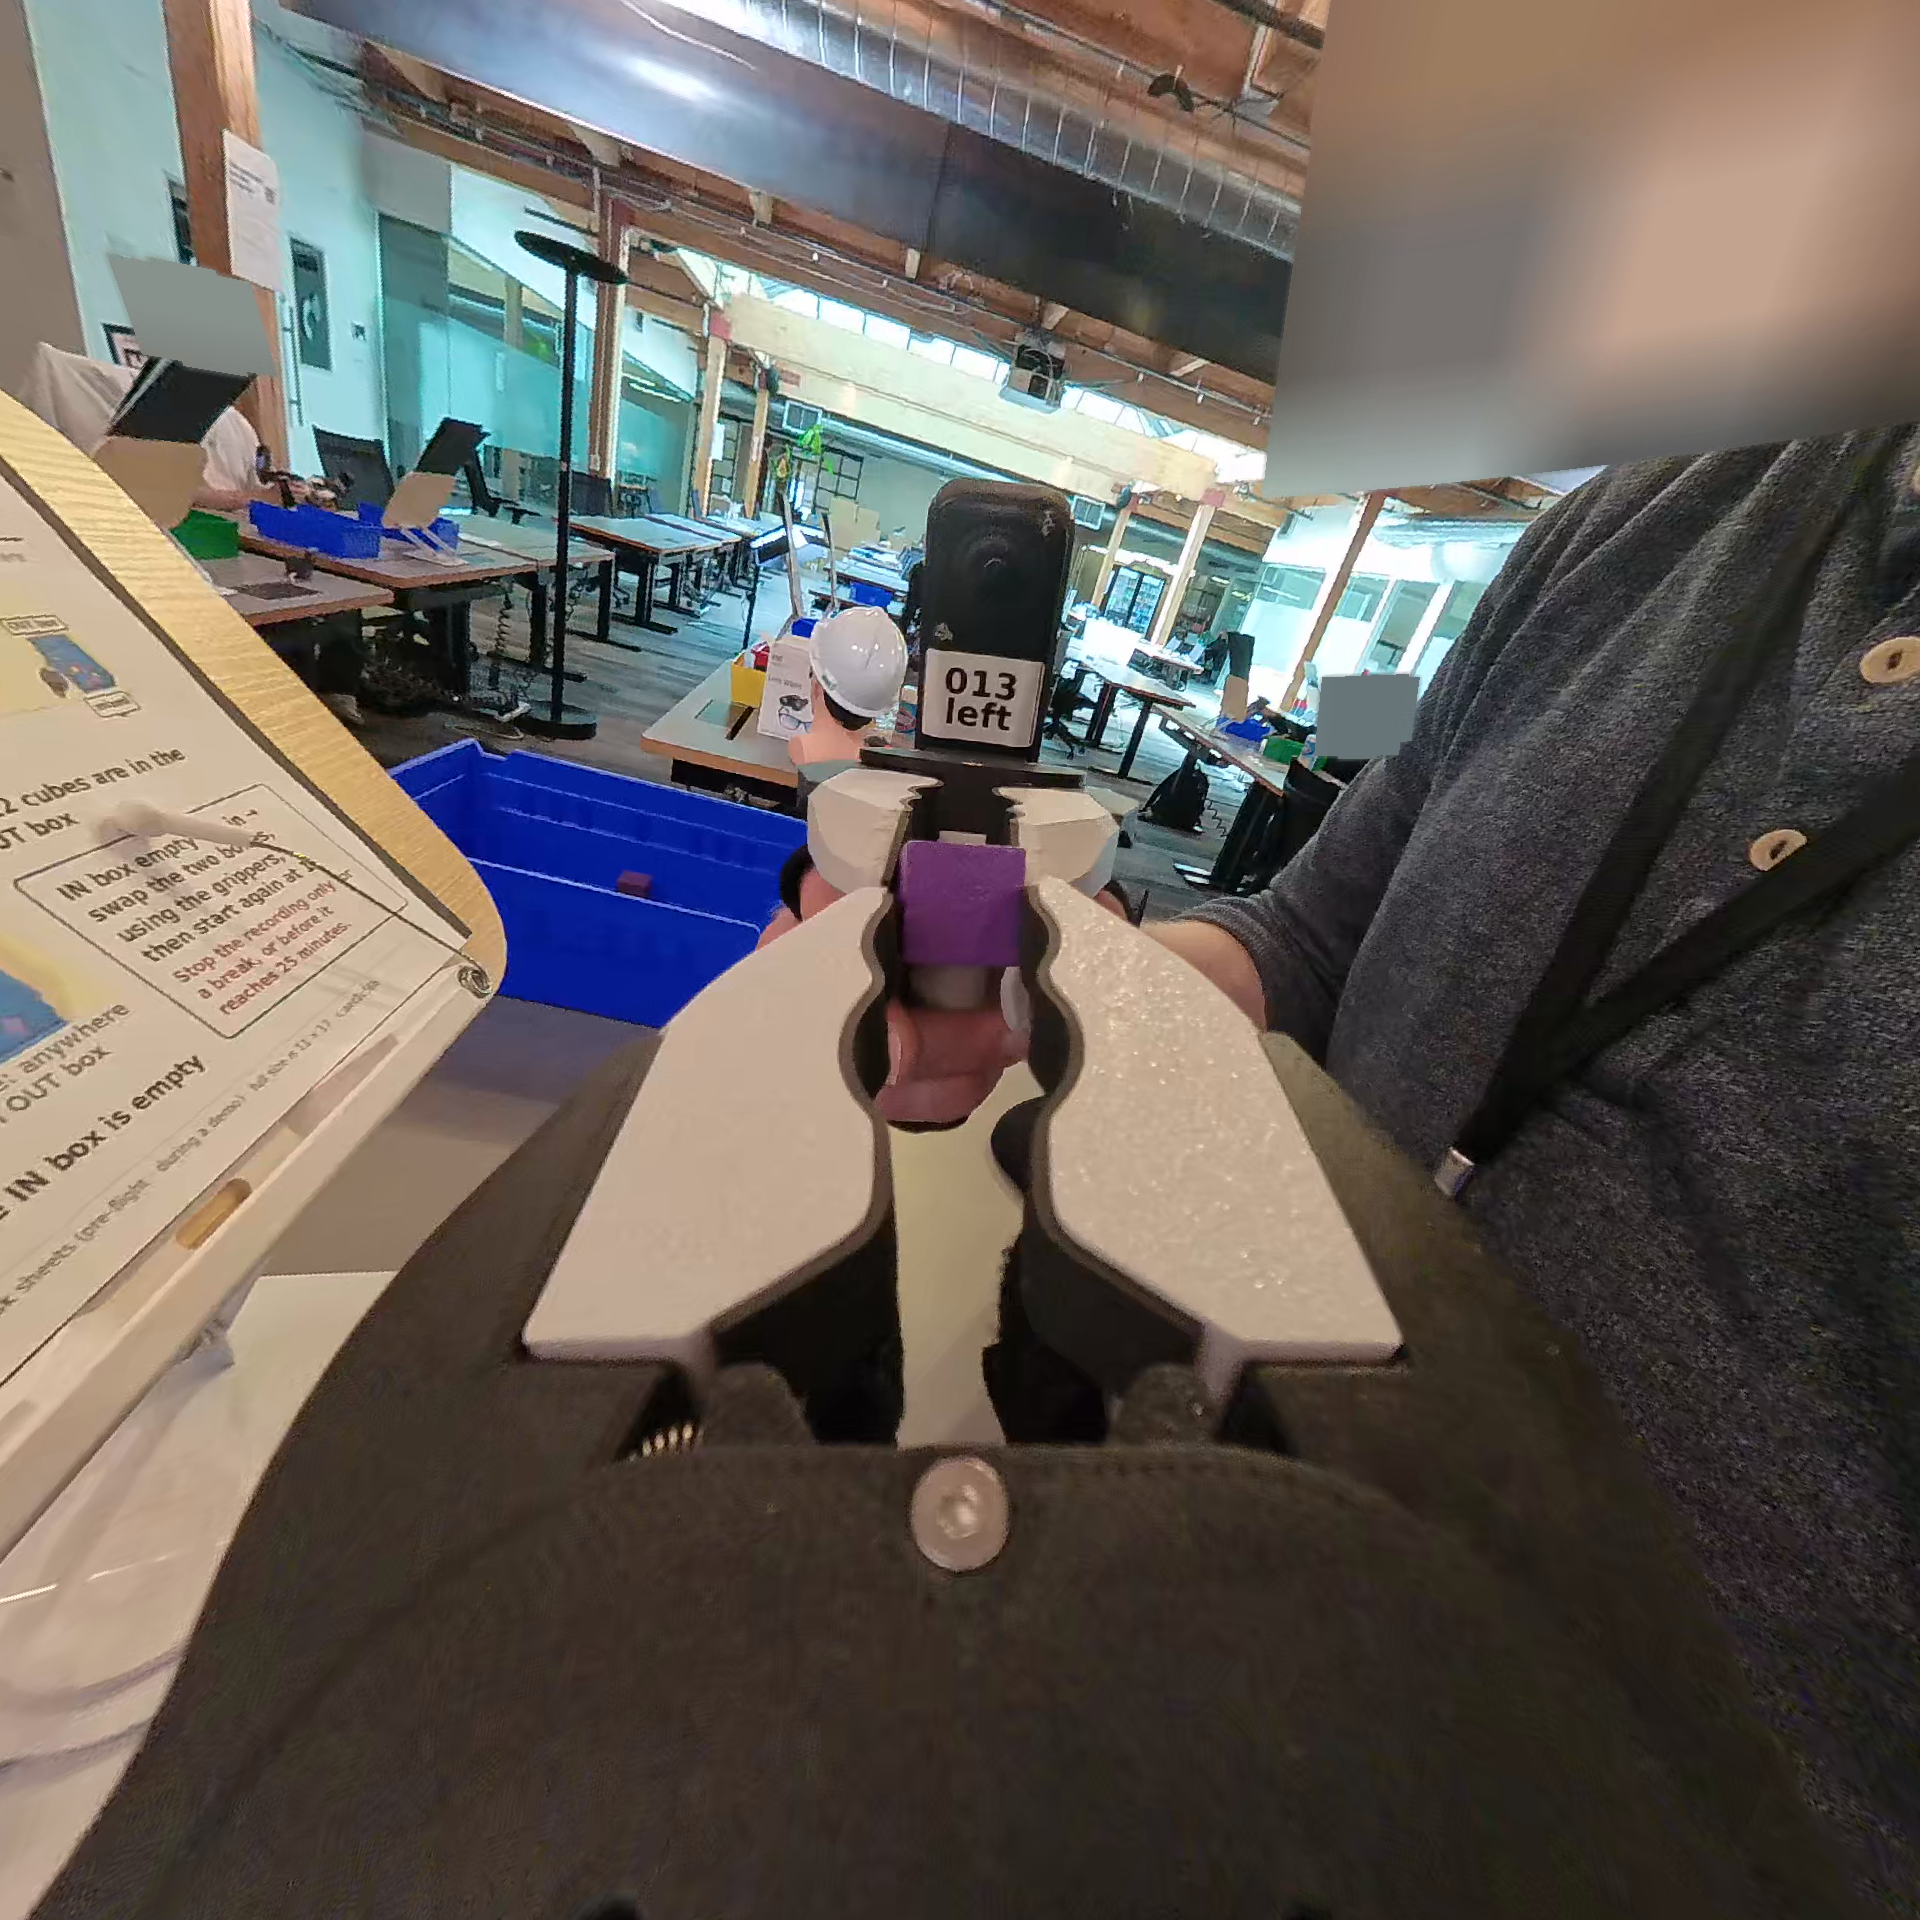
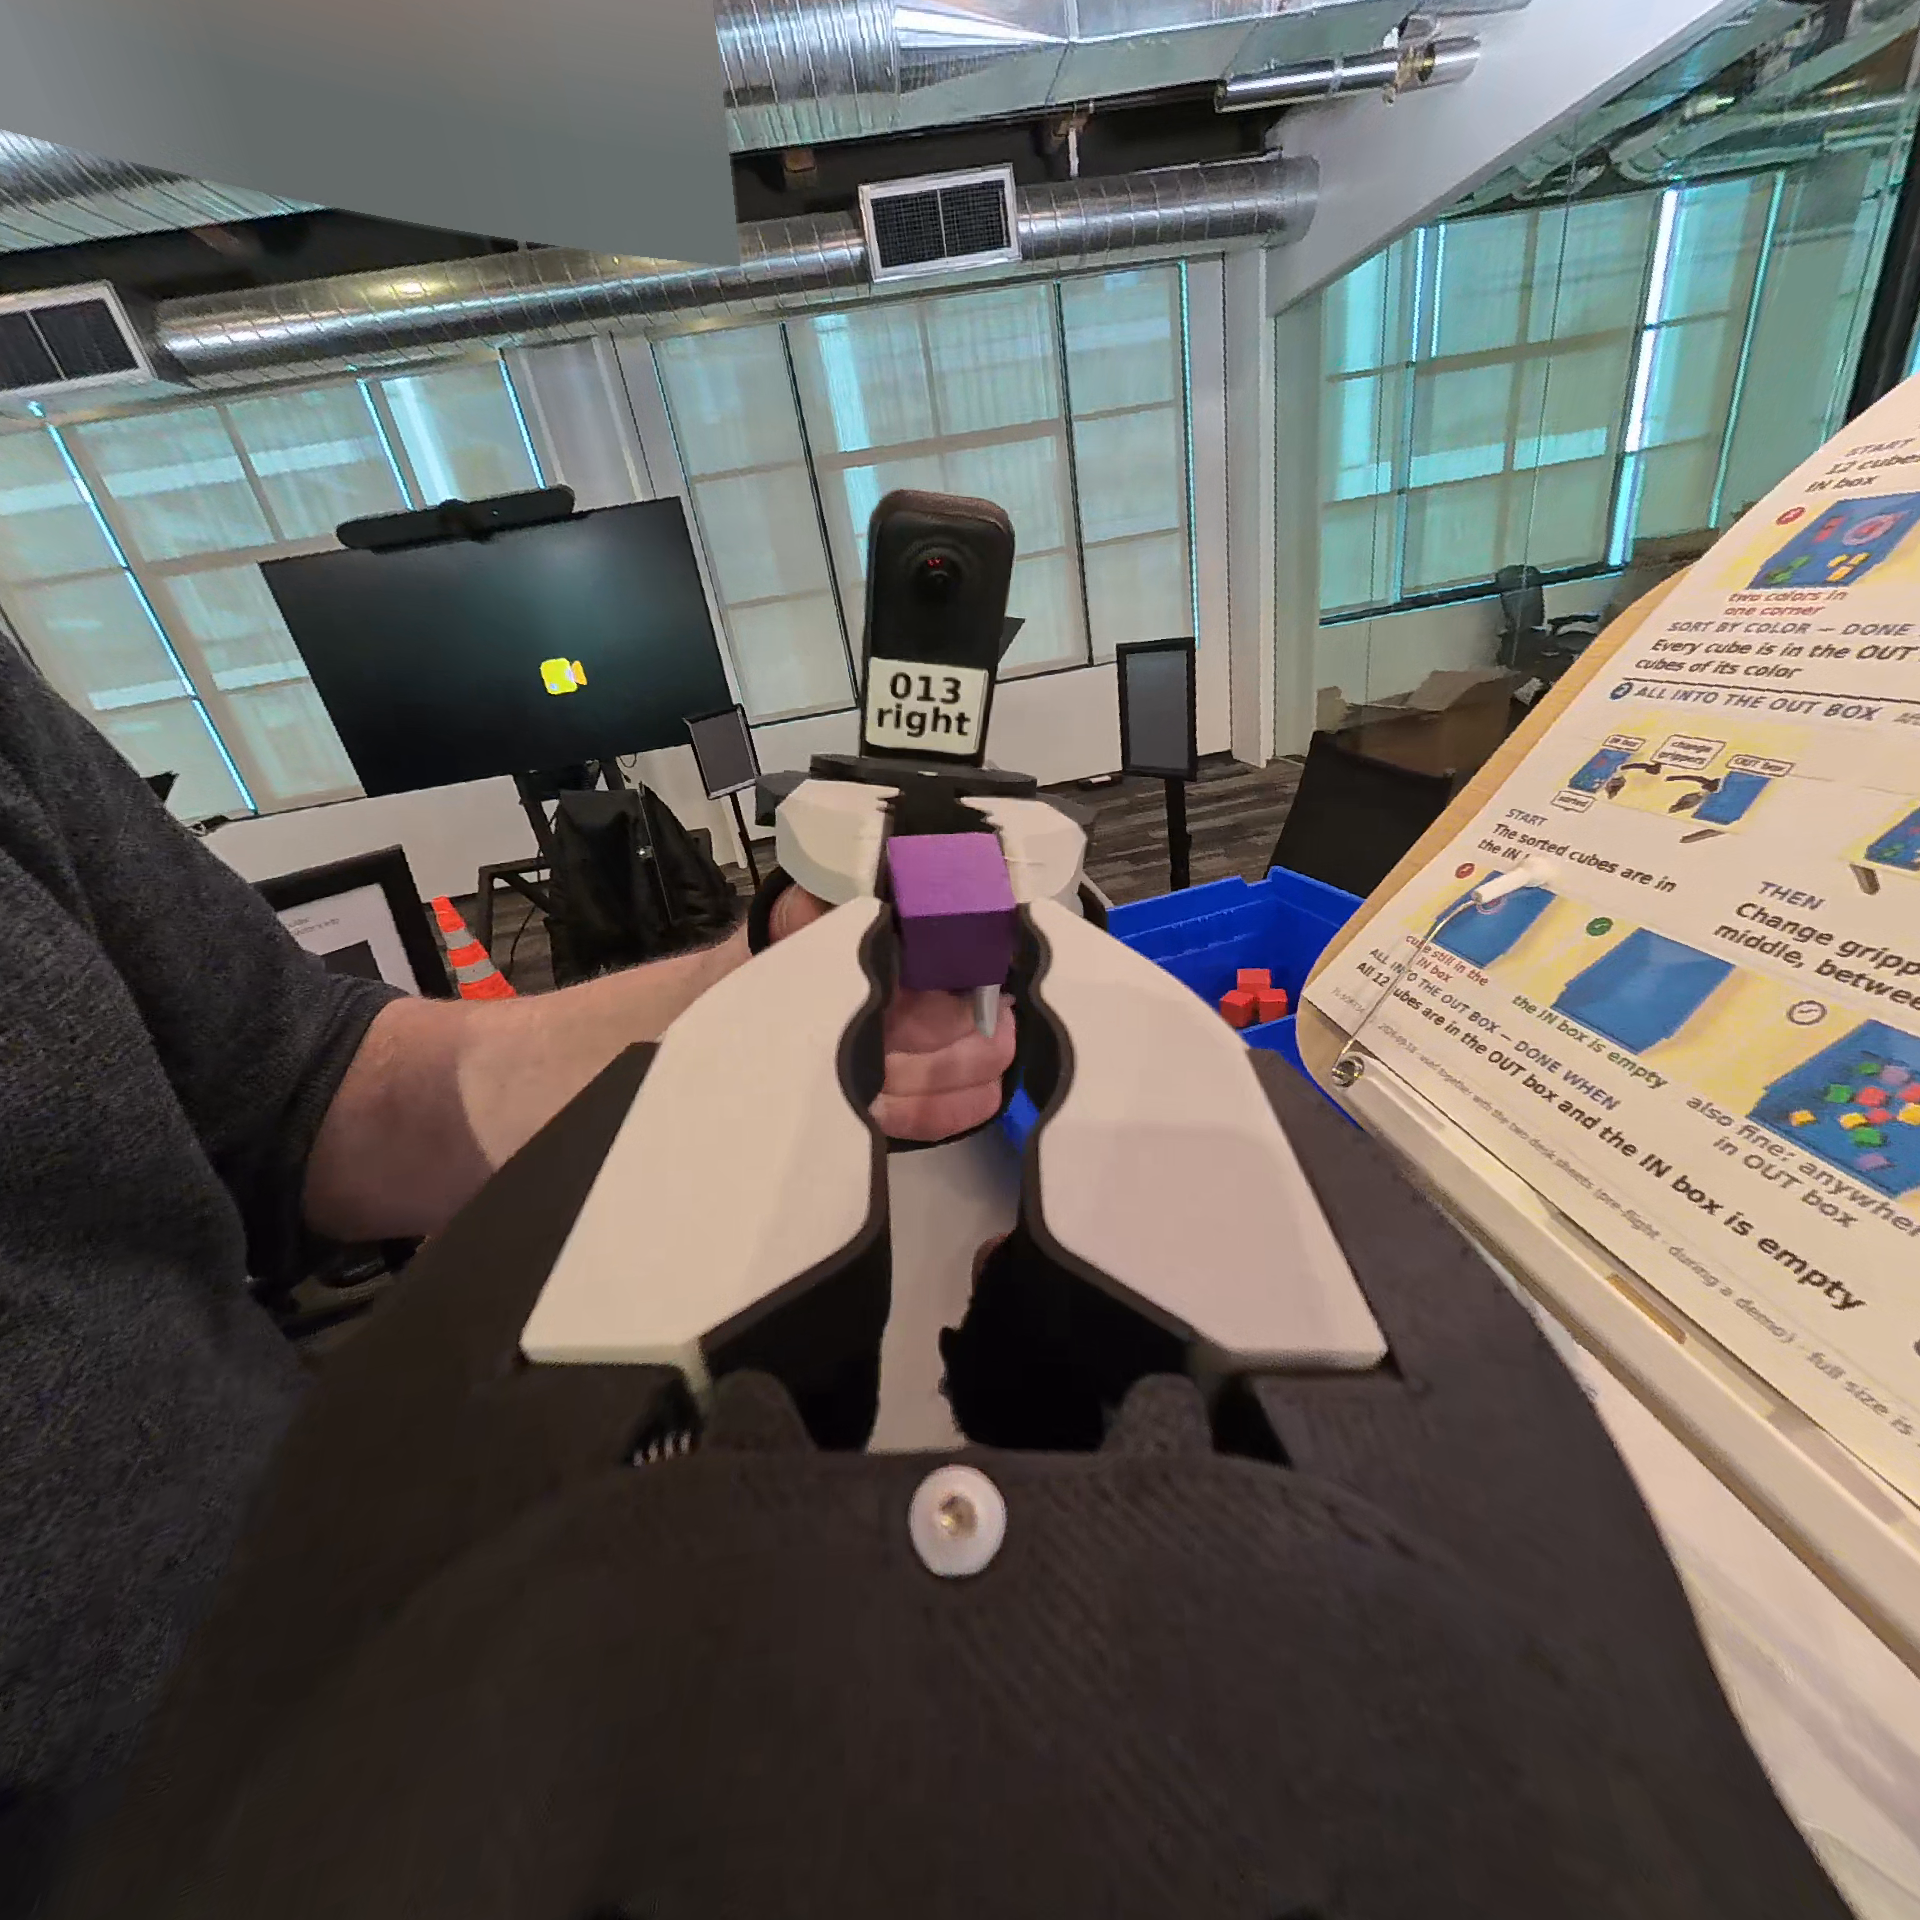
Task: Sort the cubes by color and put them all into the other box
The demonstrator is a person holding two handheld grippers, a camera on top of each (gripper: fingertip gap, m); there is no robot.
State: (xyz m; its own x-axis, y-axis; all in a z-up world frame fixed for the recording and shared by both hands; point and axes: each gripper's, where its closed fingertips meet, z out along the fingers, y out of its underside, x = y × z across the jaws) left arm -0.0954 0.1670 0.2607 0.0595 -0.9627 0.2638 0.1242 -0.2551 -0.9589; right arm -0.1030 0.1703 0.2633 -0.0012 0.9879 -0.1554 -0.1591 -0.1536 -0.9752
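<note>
The left wrist view alone shows a long hall of desks (image 1: 416,566) with a floor lamp (image 1: 566,468). The right wrist view alone shows a windowed room with a dark screen (image 2: 488,644) and a cone (image 2: 468,956). The board (image 1: 260,707) of printed sheets leans on the pale counter (image 1: 156,1558) at each view's edge. In the left view a blue box (image 1: 582,831) behind the board holds a spare purple cube (image 1: 634,884). In the right view, the box behind the board (image 2: 1226,925) holds red cubes (image 2: 1252,997).

Beside the board, held in the air, the two claws meet tip to tip. The left claw (image 1: 961,914) and the right claw (image 2: 951,925) both pinch the same purple cube (image 1: 958,899), with pads pressed to its sides.
</note>
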